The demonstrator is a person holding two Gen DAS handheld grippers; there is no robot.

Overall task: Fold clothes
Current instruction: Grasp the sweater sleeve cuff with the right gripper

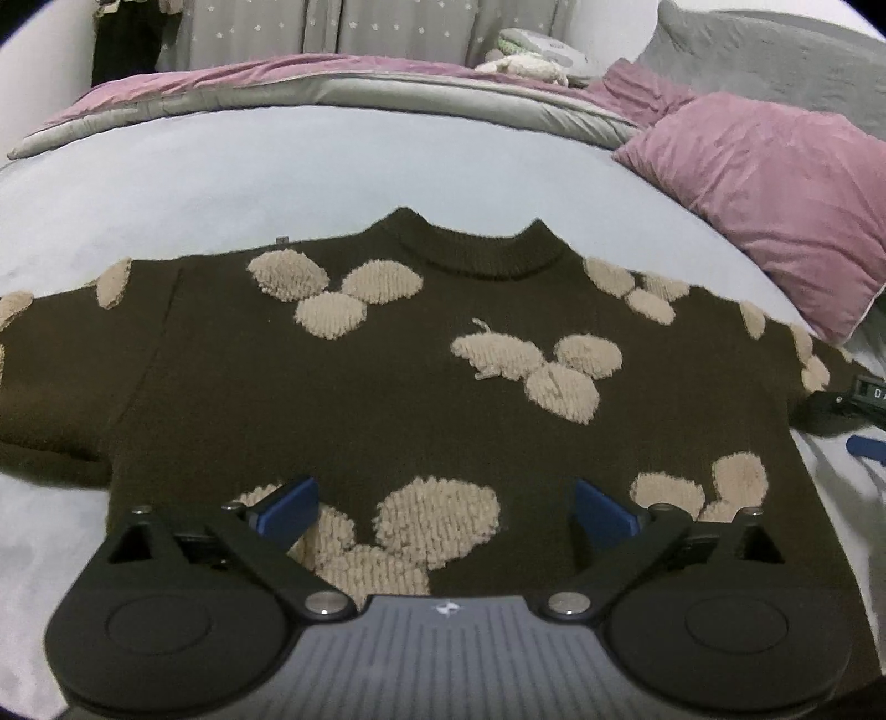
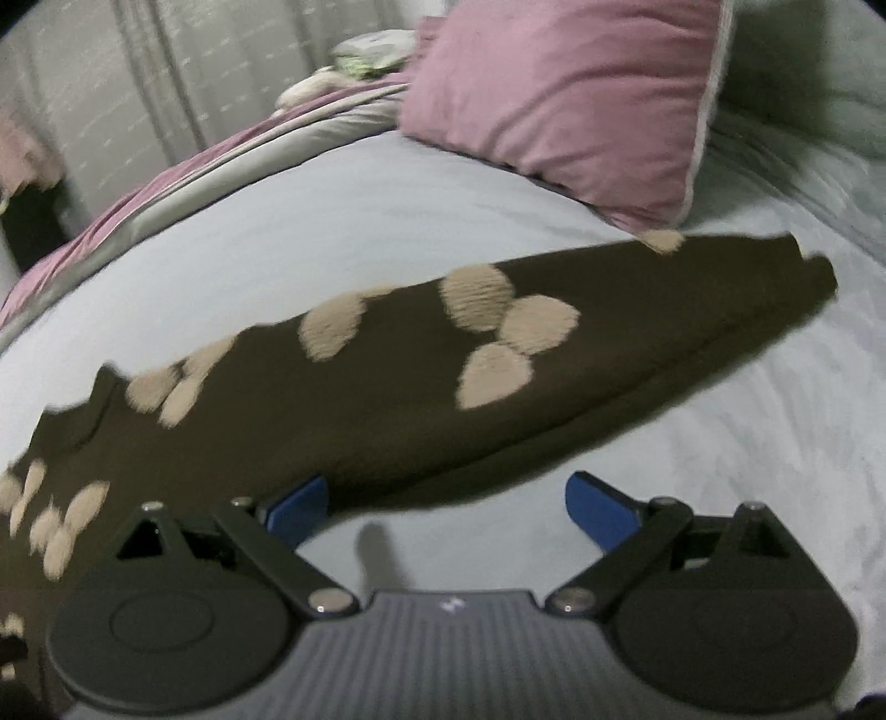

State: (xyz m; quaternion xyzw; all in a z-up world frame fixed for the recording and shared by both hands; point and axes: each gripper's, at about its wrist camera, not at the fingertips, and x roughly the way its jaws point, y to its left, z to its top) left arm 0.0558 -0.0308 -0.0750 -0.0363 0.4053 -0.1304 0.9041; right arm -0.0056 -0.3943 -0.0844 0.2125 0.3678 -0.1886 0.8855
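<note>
A dark brown sweater (image 1: 387,399) with fluffy beige patches lies flat on the pale blue bed sheet (image 1: 221,183), collar pointing away, sleeves spread to both sides. My left gripper (image 1: 446,512) is open and empty, over the sweater's lower hem area. In the right wrist view the sweater's right sleeve (image 2: 498,354) stretches across the sheet (image 2: 720,454). My right gripper (image 2: 446,507) is open and empty, just in front of the sleeve's near edge, over bare sheet. The right gripper's edge (image 1: 853,410) shows at the far right of the left wrist view.
A pink pillow (image 1: 775,194) lies at the back right, close to the sleeve end (image 2: 581,99). A folded pink and grey duvet (image 1: 332,88) runs along the far side of the bed. Grey curtains (image 1: 332,27) hang behind.
</note>
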